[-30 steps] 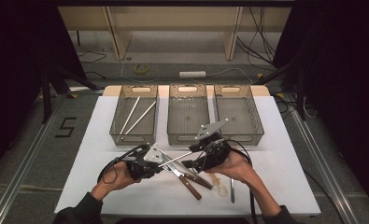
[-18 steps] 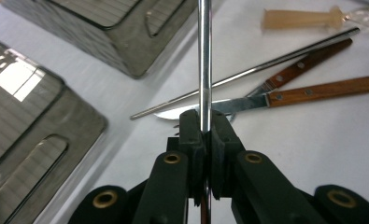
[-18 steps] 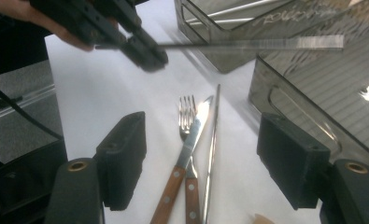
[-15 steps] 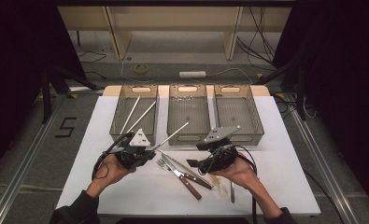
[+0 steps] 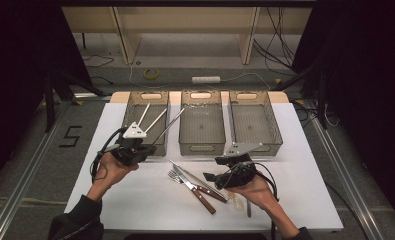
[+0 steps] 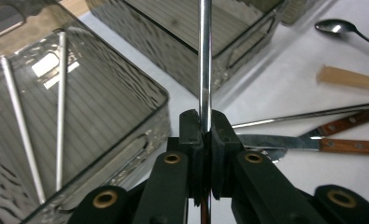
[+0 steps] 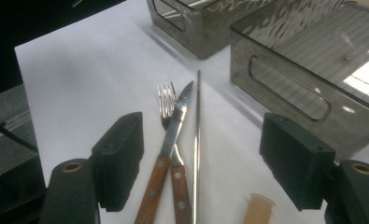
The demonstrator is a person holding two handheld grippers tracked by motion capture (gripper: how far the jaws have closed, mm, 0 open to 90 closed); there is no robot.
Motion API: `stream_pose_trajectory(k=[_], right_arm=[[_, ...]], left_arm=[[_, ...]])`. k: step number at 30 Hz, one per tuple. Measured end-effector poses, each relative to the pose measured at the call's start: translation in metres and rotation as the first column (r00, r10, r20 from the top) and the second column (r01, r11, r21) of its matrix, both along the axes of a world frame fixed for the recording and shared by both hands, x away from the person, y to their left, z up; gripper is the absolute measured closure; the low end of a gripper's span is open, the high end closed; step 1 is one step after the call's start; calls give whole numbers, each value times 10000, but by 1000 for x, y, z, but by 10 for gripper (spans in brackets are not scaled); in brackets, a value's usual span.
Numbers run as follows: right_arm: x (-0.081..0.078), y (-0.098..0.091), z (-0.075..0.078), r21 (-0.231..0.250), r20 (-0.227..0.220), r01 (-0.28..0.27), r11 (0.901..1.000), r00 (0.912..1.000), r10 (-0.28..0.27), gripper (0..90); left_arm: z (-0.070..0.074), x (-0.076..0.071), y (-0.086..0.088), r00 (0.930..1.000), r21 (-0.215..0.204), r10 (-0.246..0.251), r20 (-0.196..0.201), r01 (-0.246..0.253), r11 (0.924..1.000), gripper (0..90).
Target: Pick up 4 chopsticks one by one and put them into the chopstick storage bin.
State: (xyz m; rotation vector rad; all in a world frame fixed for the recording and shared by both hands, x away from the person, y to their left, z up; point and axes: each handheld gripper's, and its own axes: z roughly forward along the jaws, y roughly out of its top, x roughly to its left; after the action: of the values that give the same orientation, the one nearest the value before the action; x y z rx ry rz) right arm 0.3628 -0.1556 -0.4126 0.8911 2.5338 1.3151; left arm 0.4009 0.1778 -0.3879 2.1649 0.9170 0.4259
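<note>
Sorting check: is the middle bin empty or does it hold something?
Empty: the middle bin shows a bare floor, while the left bin holds two metal rods.

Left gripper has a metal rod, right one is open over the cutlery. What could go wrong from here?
1. The left gripper pinches the metal rod near one end, so its long free end could pivot or slip before it reaches the left bin.
2. The right gripper straddles the knife, the fork and a second rod, which lie close together; closing here may catch more than one.
</note>
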Motion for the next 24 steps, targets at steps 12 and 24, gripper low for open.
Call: stream_pose_trajectory(k=[12,24], right_arm=[[-9,-6,-4,495,-17,129,9987,9999,-129,307],[-16,-6,-6,575,-29,19,9983,10000,-17,301]], left_arm=[[9,34,19,9937,-409,1120,85,-1116,9929,853],[18,73,24,9821,-516,1881,142,-1871,9810,853]])
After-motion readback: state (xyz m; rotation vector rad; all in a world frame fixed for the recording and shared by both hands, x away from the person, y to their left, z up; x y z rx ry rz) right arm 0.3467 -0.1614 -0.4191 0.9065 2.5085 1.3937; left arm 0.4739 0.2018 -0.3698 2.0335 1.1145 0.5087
